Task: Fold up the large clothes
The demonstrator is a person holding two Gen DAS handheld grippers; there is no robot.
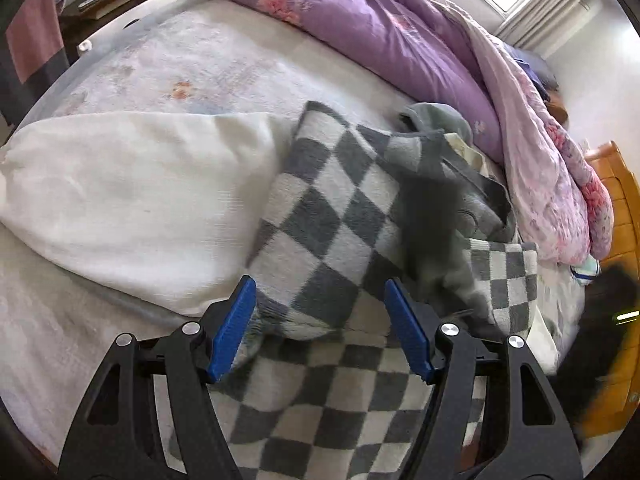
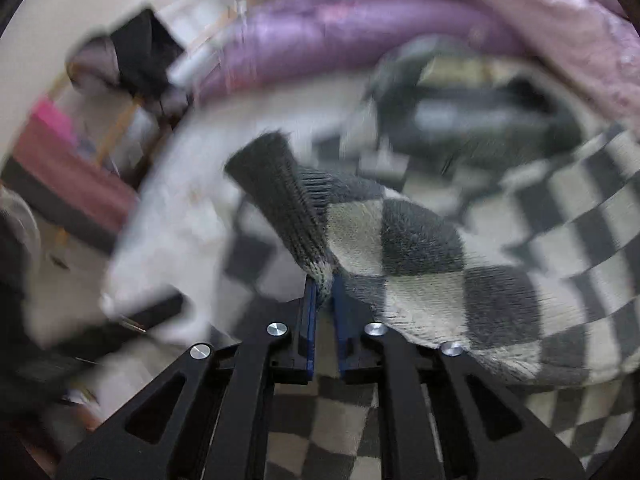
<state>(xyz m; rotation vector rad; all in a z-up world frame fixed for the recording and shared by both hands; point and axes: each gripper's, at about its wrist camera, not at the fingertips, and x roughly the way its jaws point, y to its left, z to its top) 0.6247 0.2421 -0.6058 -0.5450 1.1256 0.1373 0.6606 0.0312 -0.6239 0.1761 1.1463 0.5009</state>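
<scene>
Holding the sweater point(image 2: 420, 248) by its ribbed cuff point(image 2: 288, 208), my right tongs point(image 2: 325, 292) are clamped thin; a tug could slip it. Left tongs point(image 1: 320, 320) gape over the fold, empty, and could snag the white cloth point(image 1: 132, 200) just left.

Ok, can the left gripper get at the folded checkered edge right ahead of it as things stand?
Probably yes. The left gripper is open and holds nothing, and the checkered sweater lies folded directly between and ahead of its fingers, nothing lying over it. The white pillow sits off to the side.
</scene>
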